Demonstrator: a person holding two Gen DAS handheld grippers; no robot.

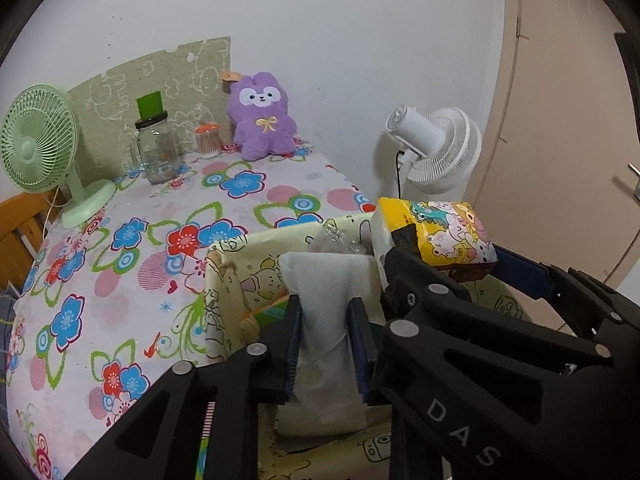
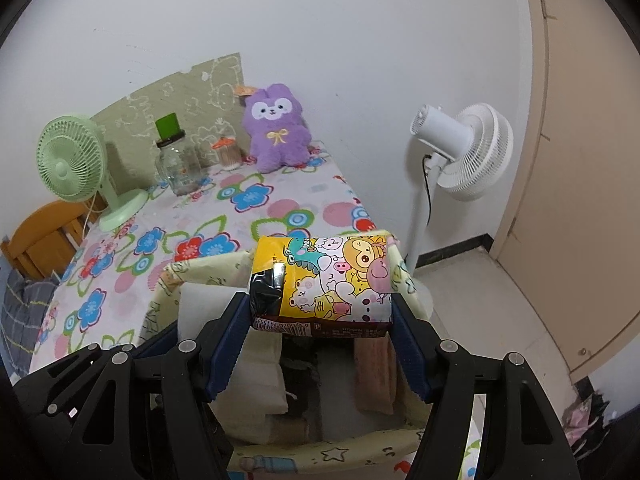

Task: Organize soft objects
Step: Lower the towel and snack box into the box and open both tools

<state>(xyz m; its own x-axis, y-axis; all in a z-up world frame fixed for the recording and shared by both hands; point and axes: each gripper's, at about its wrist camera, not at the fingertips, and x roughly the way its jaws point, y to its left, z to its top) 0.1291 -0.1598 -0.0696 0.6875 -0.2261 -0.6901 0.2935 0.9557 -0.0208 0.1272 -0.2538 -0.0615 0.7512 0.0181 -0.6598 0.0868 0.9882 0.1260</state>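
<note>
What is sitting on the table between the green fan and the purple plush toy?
Between the green fan and the purple plush toy stand a clear glass jar with a green card behind it and a small orange-lidded container. Both wrist views show them.

A green desk fan (image 1: 34, 136) stands on the floral tablecloth (image 1: 120, 280); a glass jar (image 1: 158, 152) sits near it; a white pedestal fan (image 2: 468, 152) stands beside the table; a beige door (image 2: 580, 160) lies beyond.
</note>
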